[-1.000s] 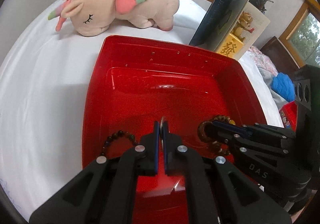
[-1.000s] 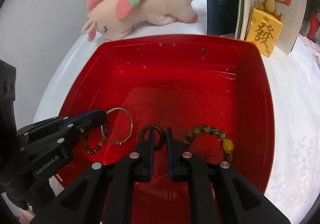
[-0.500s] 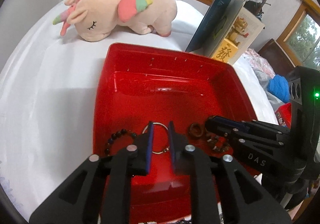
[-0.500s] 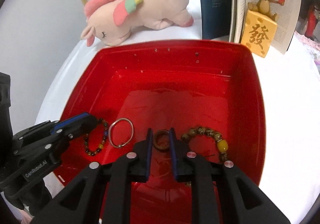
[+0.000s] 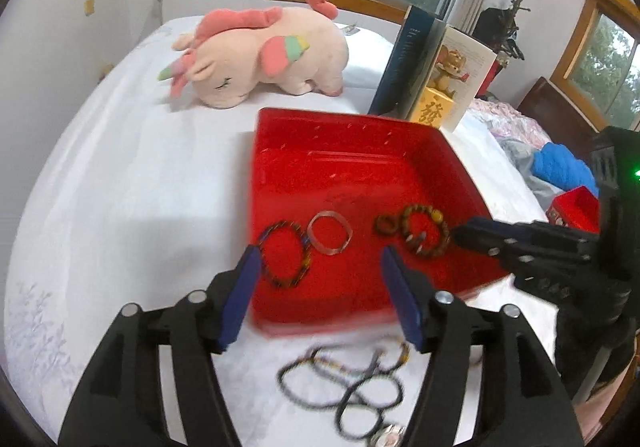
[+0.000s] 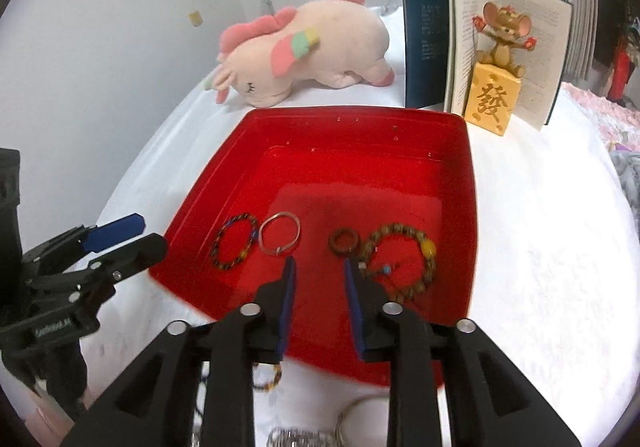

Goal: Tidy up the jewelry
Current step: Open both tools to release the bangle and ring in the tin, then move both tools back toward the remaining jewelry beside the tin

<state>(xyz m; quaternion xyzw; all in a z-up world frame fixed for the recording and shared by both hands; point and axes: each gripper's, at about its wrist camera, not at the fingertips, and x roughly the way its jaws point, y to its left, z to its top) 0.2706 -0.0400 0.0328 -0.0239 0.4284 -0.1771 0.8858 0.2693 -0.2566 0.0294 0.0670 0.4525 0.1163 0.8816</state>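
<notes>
My left gripper (image 5: 320, 283) stood wide, jaws opening, nothing between them; my right gripper (image 6: 320, 287) stood narrower, also opening and empty. Both hung over the near edge of the red tray (image 6: 460, 175), which sat on the white bed (image 5: 140, 187). The tray held four pieces in a row along its near side: a dark bead bracelet (image 6: 234, 241), a thin metal bangle (image 6: 280, 233), a small brown ring (image 6: 344, 241) and a tan bead bracelet (image 6: 400, 263) with a yellow bead. All judged light. The bead bracelets looked limp; I would pinch across the strand. The bangle looked stiff and slippery, best taken across its rim. Loose bead strings (image 5: 344, 383) lay on the bed before the tray, unsorted.
</notes>
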